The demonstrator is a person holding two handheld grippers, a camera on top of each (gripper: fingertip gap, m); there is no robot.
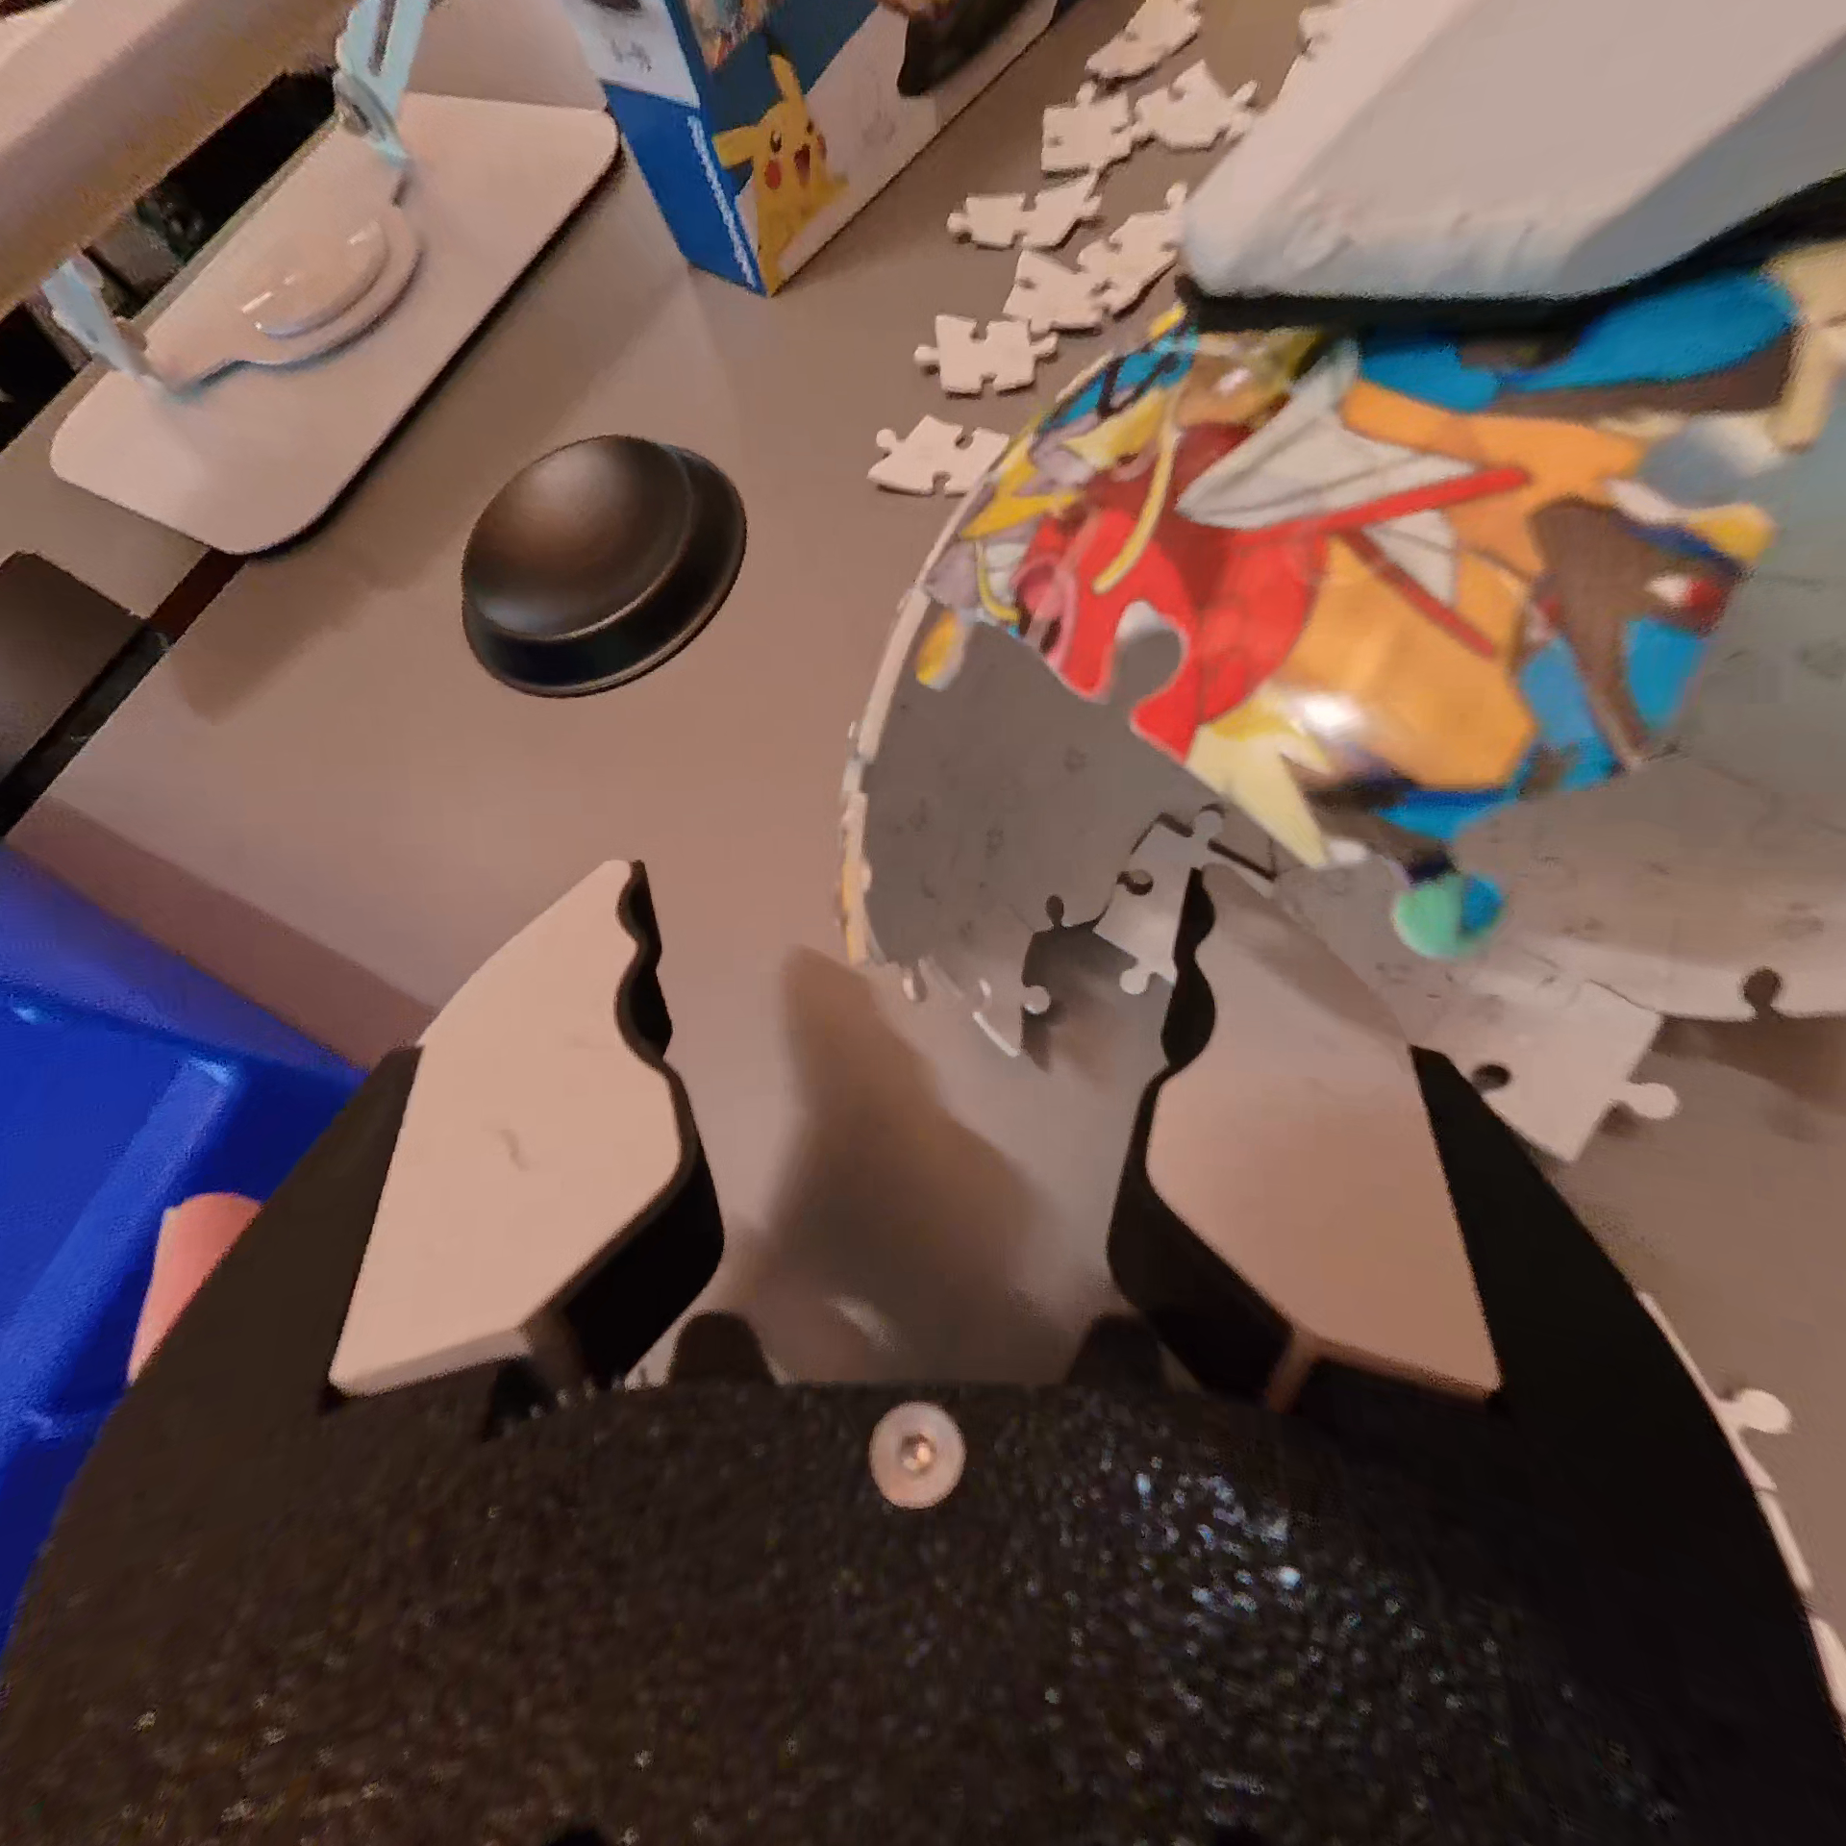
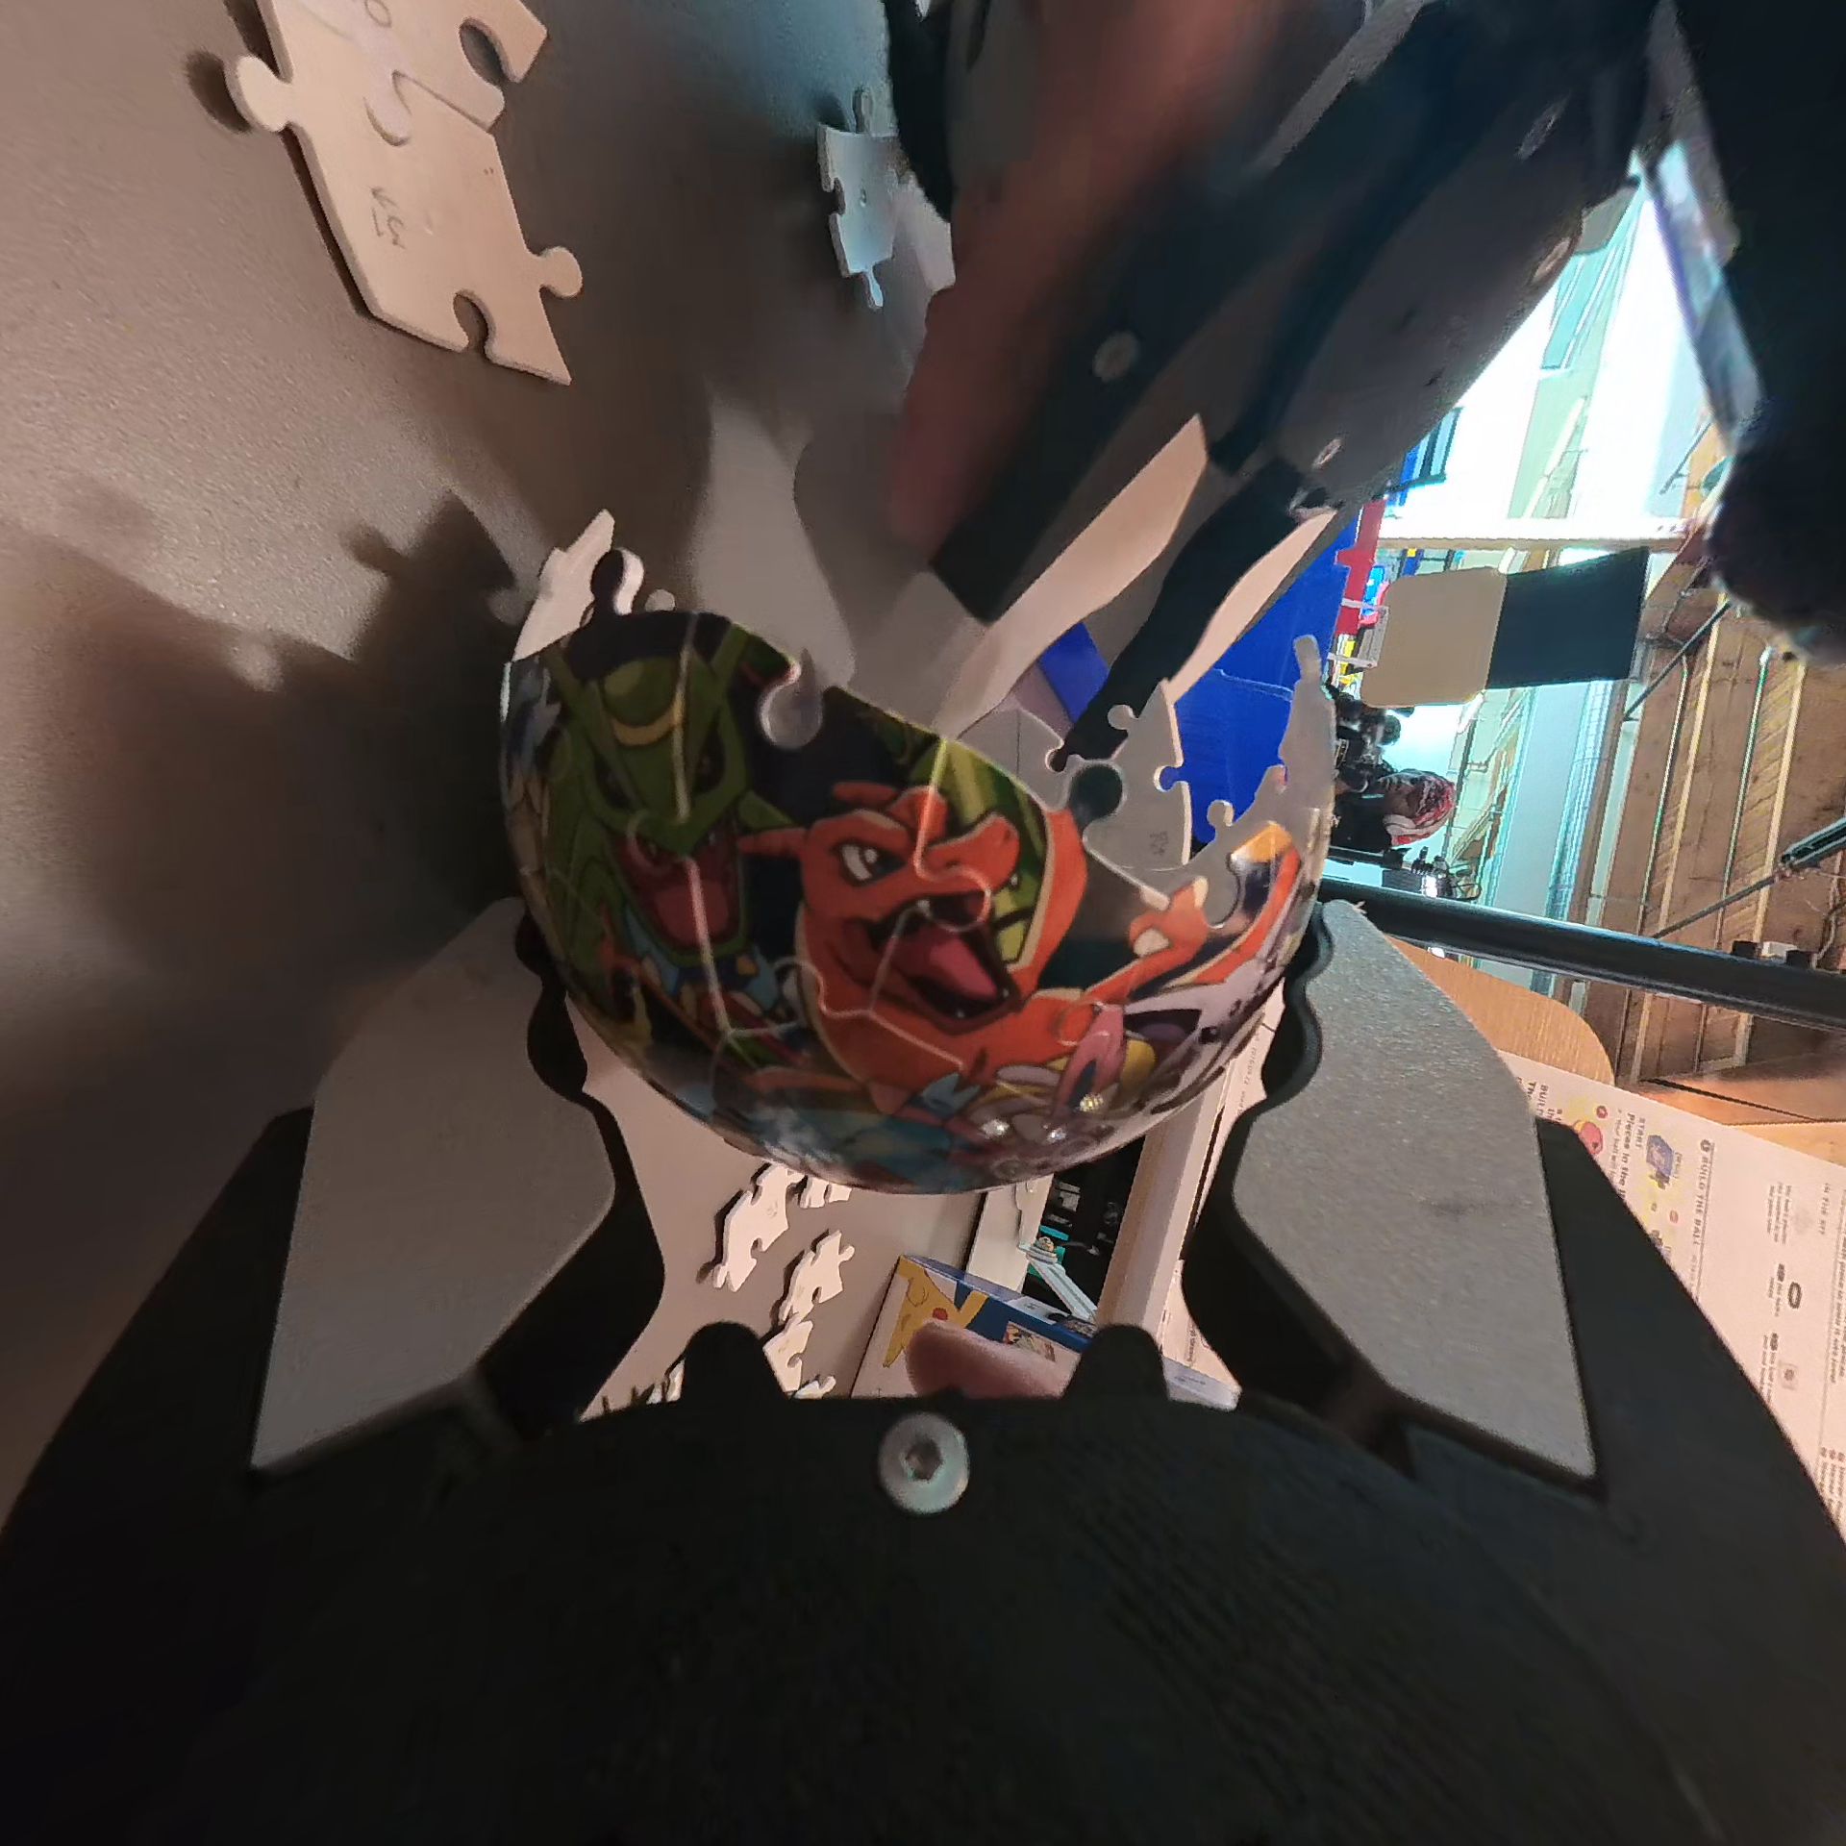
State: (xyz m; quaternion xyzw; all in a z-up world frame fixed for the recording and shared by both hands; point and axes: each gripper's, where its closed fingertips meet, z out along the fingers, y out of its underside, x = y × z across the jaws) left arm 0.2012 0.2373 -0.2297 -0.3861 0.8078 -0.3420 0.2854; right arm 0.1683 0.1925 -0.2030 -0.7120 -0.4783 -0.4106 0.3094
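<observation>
The right hand-held gripper clamps a half-built puzzle ball, a colourful cartoon-printed shell with a jagged open rim, held above the grey surface. The left hand-held gripper is spread wide and grips nothing; its right fingertip sits just beside the ball's open rim. Beyond the ball lie loose white puzzle pieces, with a black dome-shaped stand and a blue puzzle box farther off.

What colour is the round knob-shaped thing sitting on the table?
The round knob-shaped thing is glossy black, clearest in the left wrist view.
</observation>
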